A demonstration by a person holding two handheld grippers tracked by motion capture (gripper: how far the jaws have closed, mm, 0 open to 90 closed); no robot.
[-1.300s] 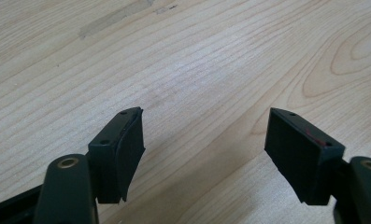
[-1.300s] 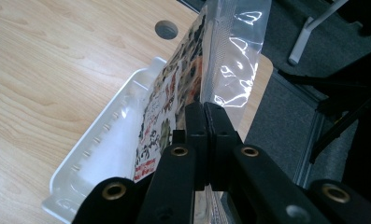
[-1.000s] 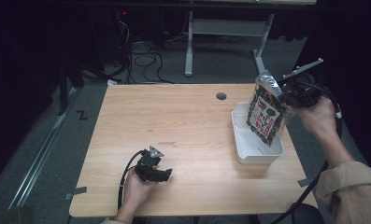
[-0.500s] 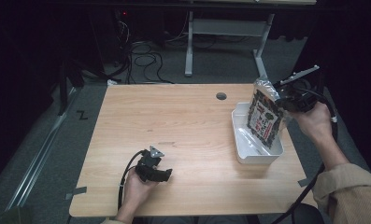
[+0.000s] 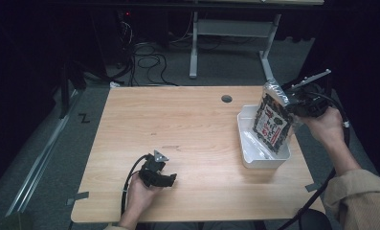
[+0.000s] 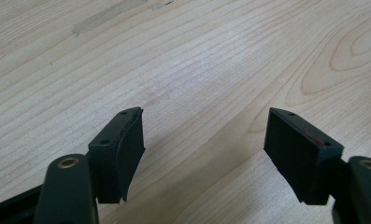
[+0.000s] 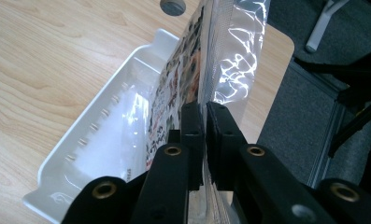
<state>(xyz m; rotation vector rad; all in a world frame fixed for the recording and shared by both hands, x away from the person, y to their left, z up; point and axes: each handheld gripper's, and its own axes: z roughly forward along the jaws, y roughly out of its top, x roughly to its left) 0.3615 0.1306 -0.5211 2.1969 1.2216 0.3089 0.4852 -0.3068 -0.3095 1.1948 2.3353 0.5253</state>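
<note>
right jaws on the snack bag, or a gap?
Touching. In the right gripper view the right gripper has just been easing open, but its jaws press on the snack bag edge, above the white tray.

Your table (image 5: 192, 124) is pale wood-grain laminate, smooth with a soft sheen. At the right of the high view, the white tray (image 5: 249, 143) looks like glossy moulded plastic. The printed packet (image 5: 273, 122) is shiny crinkled film, clear at its sealed top. Your left tool (image 6: 204, 149) has matt black pads (image 6: 127, 149).
</note>
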